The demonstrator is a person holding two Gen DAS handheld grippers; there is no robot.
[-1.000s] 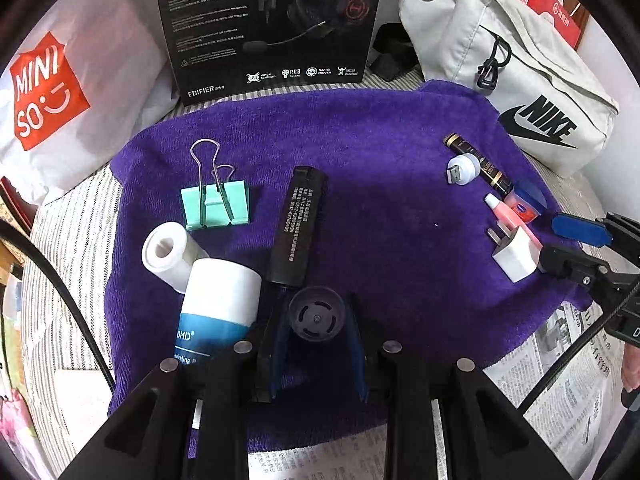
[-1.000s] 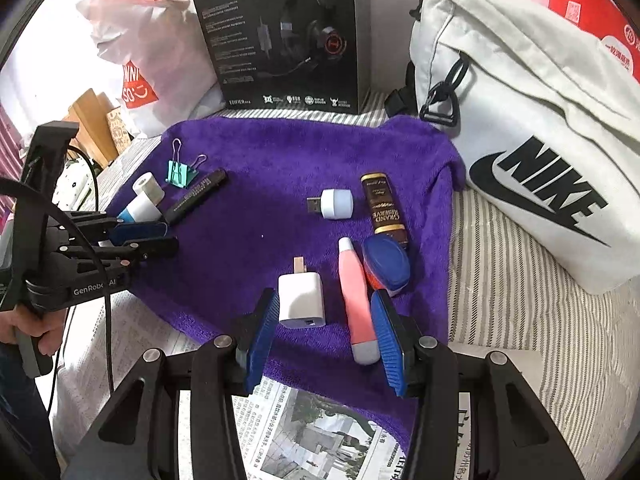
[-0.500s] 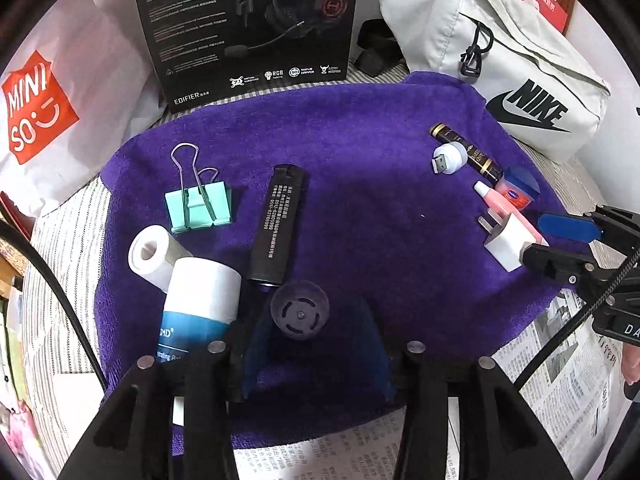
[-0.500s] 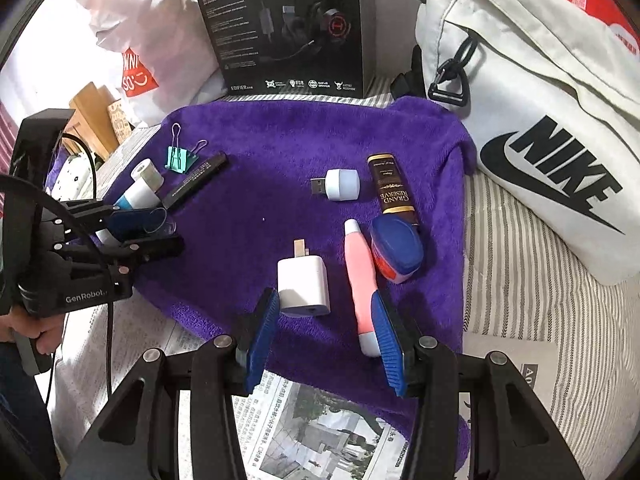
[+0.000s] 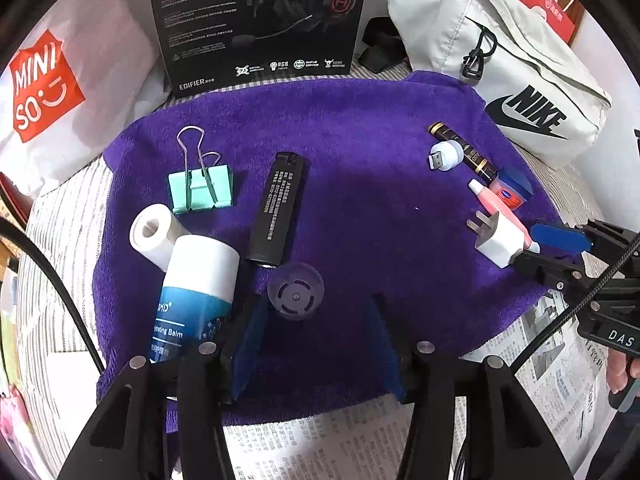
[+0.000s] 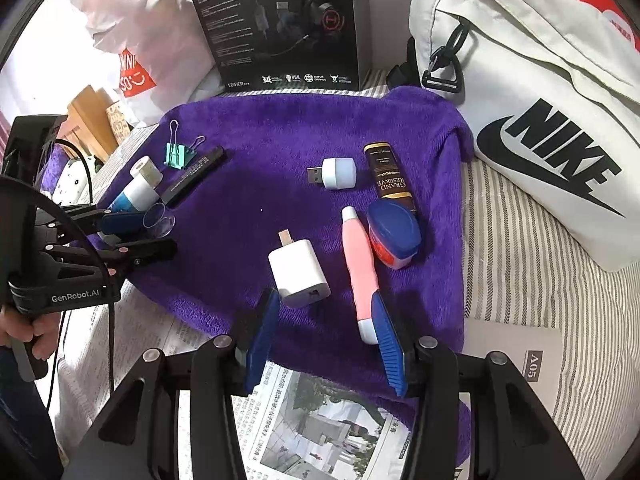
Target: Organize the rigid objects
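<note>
Rigid objects lie in two loose groups on the purple towel [image 5: 352,128], and sorting looks well under way rather than finished. In the left wrist view, a cluster sits from eight to ten o'clock of the towel's middle: the green binder clip [image 5: 200,192], the white tape roll [image 5: 154,232], the blue-and-white balm tube [image 5: 196,300] touching that roll, and the black lighter [image 5: 280,212] just beside the tube's cap. A small clear cap [image 5: 296,290] rests at the lighter's near end, between the fingers of the left gripper [image 5: 316,340], whose jaws are opening; the pads are apart from the cap, so I judge it newly set down with that group. At three o'clock lies the other group, seen best from the right wrist: the white charger plug [image 6: 298,272], the pink tube [image 6: 360,272], the blue-lidded jar [image 6: 394,236] touching the pink tube, the brown stick [image 6: 390,178] and the USB night light [image 6: 334,172]. The right gripper [image 6: 324,336] hangs over the plug and pink tube with fingers spread, pinching nothing, though its right pad lies against or just over the pink tube's near end. What remains, by my reading, is tidying: the right-hand items point different ways and could be lined up.
</note>
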